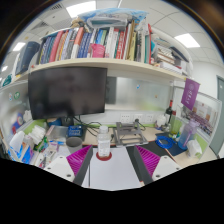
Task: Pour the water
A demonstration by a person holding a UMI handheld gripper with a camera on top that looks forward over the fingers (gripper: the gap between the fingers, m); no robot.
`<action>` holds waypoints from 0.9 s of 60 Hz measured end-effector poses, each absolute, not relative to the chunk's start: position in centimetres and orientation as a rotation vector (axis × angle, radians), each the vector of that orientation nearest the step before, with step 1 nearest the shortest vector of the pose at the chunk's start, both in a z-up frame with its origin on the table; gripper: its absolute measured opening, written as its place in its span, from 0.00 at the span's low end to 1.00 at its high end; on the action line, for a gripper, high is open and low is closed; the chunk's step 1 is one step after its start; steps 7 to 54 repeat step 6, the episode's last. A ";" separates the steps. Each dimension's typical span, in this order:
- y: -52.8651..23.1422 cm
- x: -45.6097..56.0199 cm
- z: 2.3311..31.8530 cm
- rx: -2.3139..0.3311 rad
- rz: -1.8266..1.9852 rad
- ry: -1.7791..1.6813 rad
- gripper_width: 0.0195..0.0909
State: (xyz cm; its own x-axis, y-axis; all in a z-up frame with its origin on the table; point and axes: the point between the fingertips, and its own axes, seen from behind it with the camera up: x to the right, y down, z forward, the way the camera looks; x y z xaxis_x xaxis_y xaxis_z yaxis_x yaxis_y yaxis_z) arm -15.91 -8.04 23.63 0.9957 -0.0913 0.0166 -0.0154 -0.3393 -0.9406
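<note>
A small clear bottle with a white cap (104, 141) stands upright on a red coaster-like base (104, 155) on the white desk (108, 172). It sits just ahead of my gripper (111, 160), centred between the two fingers and slightly beyond their tips. My fingers are spread wide, the left magenta pad (80, 159) and the right magenta pad (146, 159) well apart, with only bare desk between them. No cup or glass can be made out.
A black monitor (67, 93) stands behind the bottle to the left. Above it runs a shelf of books (95, 45). Desk clutter lies left (30, 140) and a blue item and purple sign (189, 95) lie right.
</note>
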 end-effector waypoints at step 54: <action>-9.1 -15.3 24.1 -1.922 -0.088 0.141 0.91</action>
